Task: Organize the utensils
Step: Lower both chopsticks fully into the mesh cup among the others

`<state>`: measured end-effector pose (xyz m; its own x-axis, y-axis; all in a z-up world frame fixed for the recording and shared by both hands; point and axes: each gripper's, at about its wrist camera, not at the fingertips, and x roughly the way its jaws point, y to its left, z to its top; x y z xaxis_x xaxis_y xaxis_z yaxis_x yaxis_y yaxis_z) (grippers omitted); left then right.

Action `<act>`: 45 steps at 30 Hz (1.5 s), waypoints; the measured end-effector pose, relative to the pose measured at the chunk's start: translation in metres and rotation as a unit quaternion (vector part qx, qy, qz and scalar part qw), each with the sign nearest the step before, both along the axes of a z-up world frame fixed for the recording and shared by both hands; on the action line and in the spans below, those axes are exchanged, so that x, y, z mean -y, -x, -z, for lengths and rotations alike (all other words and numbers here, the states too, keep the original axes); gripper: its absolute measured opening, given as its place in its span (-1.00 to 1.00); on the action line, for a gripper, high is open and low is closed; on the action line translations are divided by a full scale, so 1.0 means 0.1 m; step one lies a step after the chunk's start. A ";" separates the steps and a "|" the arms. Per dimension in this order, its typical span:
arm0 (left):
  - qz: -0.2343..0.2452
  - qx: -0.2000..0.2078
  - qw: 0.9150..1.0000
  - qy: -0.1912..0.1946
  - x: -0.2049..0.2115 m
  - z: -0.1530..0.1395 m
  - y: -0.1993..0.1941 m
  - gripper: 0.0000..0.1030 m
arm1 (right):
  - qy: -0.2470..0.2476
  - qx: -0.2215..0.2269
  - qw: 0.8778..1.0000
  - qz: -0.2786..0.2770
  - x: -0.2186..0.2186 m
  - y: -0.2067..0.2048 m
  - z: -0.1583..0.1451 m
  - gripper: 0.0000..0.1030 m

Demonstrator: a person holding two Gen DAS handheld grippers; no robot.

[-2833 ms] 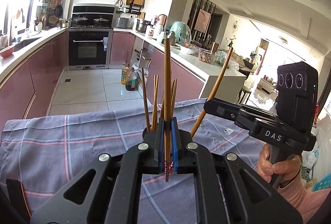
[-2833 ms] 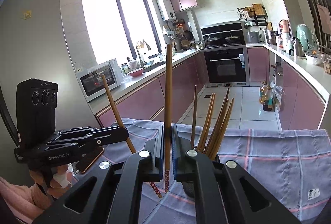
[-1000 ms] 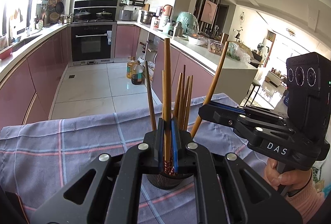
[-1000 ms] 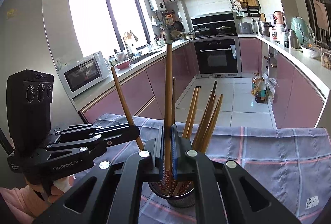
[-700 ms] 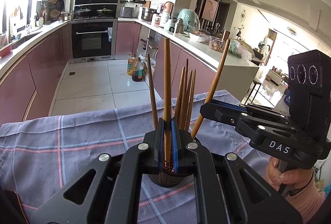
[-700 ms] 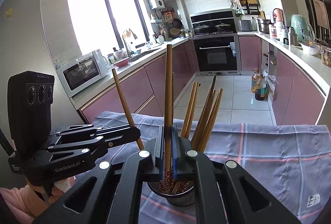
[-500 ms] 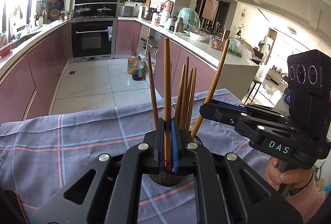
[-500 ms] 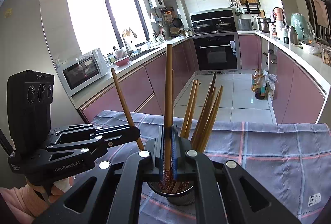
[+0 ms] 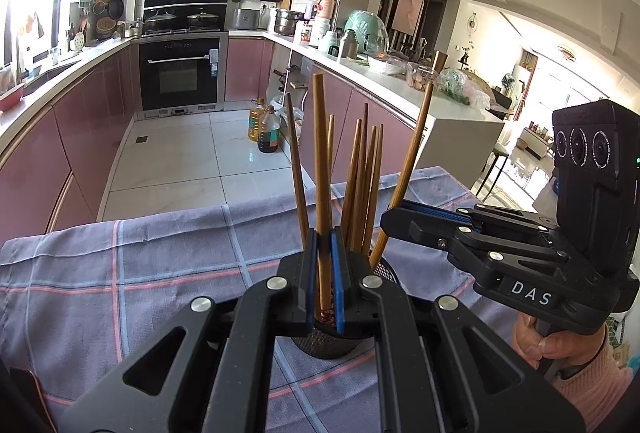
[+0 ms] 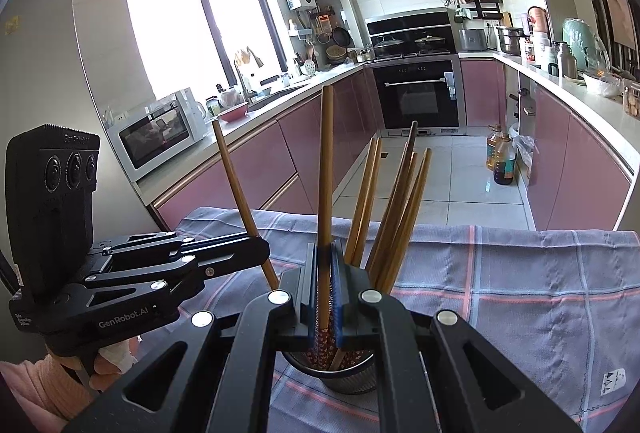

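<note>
A dark mesh utensil holder (image 9: 326, 343) stands on the checked tablecloth (image 9: 140, 273), with several wooden chopsticks (image 9: 362, 185) upright in it. My left gripper (image 9: 325, 273) is shut on one wooden chopstick (image 9: 321, 173), held upright, its patterned lower end inside the holder. From the right, my right gripper (image 9: 390, 223) reaches over the holder's rim. In the right wrist view my right gripper (image 10: 325, 281) is shut on another chopstick (image 10: 326, 173) whose patterned tip is down in the holder (image 10: 348, 373). There my left gripper (image 10: 262, 249) comes in from the left with its slanted chopstick (image 10: 236, 185).
The table's far edge (image 9: 240, 207) drops to a tiled kitchen floor (image 9: 180, 161) where oil bottles (image 9: 264, 129) stand. Pink cabinets and counters line both sides. A hand in a pink sleeve (image 9: 560, 349) holds the right gripper's handle. Bare cloth (image 10: 520, 293) lies right of the holder.
Since the earliest frames both grippers have brought their chopsticks over the holder and lowered the tips into it. Over the last second they have barely moved.
</note>
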<state>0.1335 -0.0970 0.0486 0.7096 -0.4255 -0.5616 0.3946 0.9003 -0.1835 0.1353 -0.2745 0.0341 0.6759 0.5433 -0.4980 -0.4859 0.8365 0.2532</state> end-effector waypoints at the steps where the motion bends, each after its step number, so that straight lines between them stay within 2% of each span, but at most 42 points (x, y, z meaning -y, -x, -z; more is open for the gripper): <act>1: 0.000 0.000 1.000 -0.001 0.00 0.00 -0.01 -0.86 | 0.000 -0.001 1.000 0.000 0.00 0.00 0.01 -0.89; 16: 0.004 -0.014 1.000 -0.003 0.00 0.07 -0.26 -0.85 | 0.001 -0.011 1.000 0.003 -0.02 -0.07 0.06 -0.89; 45: 0.011 -0.022 1.000 -0.016 0.12 0.11 -0.36 -0.85 | -0.010 -0.029 0.999 0.018 0.01 -0.30 0.17 -0.88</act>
<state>0.1690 -0.1089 0.0379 0.6749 -0.4224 -0.6050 0.4072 0.8970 -0.1720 0.1648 -0.2758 0.0175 0.6653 0.5300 -0.5257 -0.4400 0.8473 0.2975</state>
